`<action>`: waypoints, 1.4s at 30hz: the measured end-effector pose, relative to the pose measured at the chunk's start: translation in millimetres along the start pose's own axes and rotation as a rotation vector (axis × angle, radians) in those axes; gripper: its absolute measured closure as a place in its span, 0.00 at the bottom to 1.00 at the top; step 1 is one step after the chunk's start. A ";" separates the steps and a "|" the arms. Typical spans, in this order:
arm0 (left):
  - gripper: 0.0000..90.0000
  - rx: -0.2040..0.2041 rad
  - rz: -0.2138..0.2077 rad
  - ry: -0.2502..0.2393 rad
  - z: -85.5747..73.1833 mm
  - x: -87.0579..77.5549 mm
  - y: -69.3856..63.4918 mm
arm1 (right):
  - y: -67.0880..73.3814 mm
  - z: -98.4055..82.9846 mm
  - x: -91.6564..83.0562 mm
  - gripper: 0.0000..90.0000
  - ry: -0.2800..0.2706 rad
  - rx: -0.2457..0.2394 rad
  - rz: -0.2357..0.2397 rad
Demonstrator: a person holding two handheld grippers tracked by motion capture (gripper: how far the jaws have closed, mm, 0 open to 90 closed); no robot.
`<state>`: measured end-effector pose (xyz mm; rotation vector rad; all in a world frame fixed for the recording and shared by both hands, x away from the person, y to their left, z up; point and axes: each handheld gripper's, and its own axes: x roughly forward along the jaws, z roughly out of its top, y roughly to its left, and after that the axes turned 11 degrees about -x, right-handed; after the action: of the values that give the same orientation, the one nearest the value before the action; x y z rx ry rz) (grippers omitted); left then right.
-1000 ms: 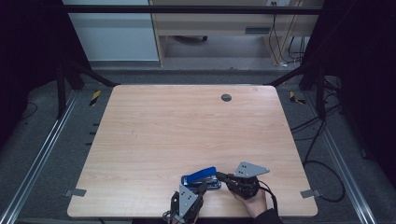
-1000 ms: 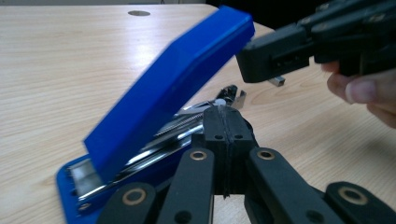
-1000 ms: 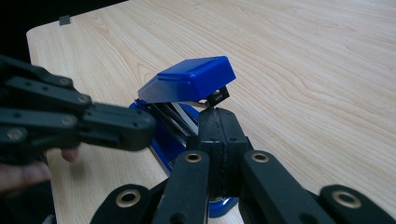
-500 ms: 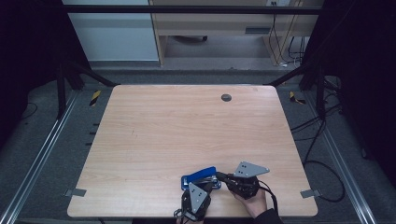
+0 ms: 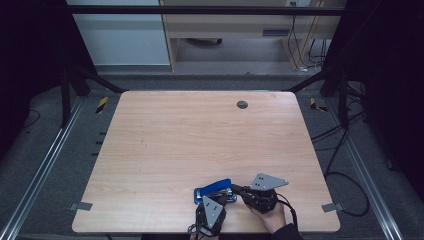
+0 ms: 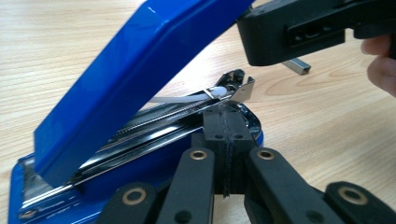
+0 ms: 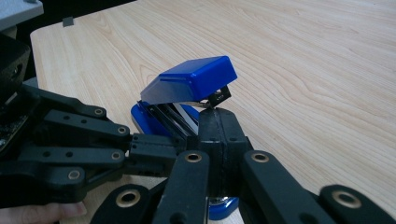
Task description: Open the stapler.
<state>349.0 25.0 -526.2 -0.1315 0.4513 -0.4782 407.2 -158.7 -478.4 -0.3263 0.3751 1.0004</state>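
Observation:
A blue stapler (image 5: 214, 188) lies near the table's front edge with its lid (image 6: 140, 70) swung up and its metal magazine (image 6: 177, 116) bare. My left gripper (image 6: 225, 122) is shut, and its tips touch the magazine from the near side. My right gripper (image 7: 218, 122) is shut too, with its tips at the stapler's front end just under the raised lid (image 7: 196, 79). From above, the left gripper (image 5: 212, 200) is in front of the stapler and the right gripper (image 5: 234, 189) at its right. The left gripper view has the right gripper (image 6: 303, 28) against the lid's end.
A short strip of staples (image 6: 297, 66) lies on the wooden table (image 5: 200, 135) beyond the stapler. A round hole (image 5: 242, 104) sits near the far edge. Metal rails (image 5: 40, 175) and cables (image 5: 345, 175) flank the table.
My left gripper has shifted slightly right, closer in front of the stapler. The right gripper and the stapler have stayed put.

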 end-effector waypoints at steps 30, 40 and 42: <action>1.00 -0.026 0.004 0.000 0.9 -0.7 2.1 | -1.3 7.2 4.9 1.00 -0.052 -0.027 0.051; 1.00 -0.021 0.002 0.000 0.9 -0.6 1.8 | -1.7 11.6 6.5 1.00 -0.065 -0.021 0.069; 1.00 -0.022 0.004 0.000 0.9 -0.6 1.6 | -1.8 12.2 6.8 1.00 -0.067 -0.020 0.071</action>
<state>349.6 26.8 -525.5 -0.1516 0.4568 -0.4699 414.0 -149.2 -470.4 -0.2982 0.3176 1.0825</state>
